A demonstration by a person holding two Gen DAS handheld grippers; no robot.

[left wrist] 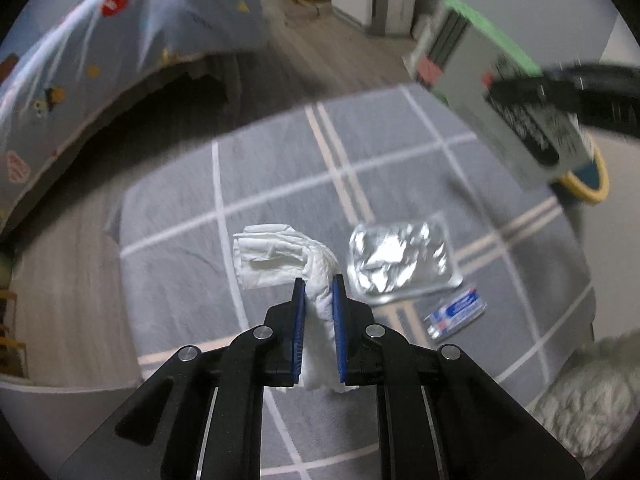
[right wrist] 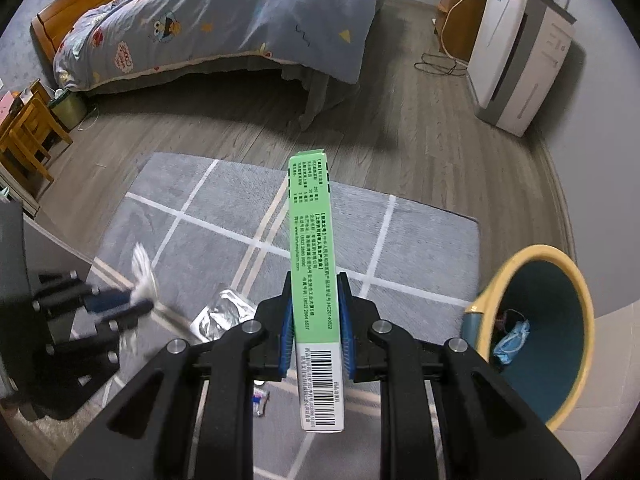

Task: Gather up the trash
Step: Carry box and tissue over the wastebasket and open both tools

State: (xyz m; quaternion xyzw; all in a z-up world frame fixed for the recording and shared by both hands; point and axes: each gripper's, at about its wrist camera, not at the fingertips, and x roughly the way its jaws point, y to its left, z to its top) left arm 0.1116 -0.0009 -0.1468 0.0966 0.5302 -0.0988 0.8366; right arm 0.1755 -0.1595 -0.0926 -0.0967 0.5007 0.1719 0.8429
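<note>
White tissue (left wrist: 280, 256) blurred in right view; bin (right wrist: 532, 256) rim cropped.

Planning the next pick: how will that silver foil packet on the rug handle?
The silver foil packet looks crinkled and flat, so probably light and floppy. Its shiny surface may be slippery between pads. Lying flat on the soft rug, its edge is likely hard to get under.

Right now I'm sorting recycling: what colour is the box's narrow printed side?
Light green, above a white barcode end, on the box; clearest in the right wrist view.
</note>
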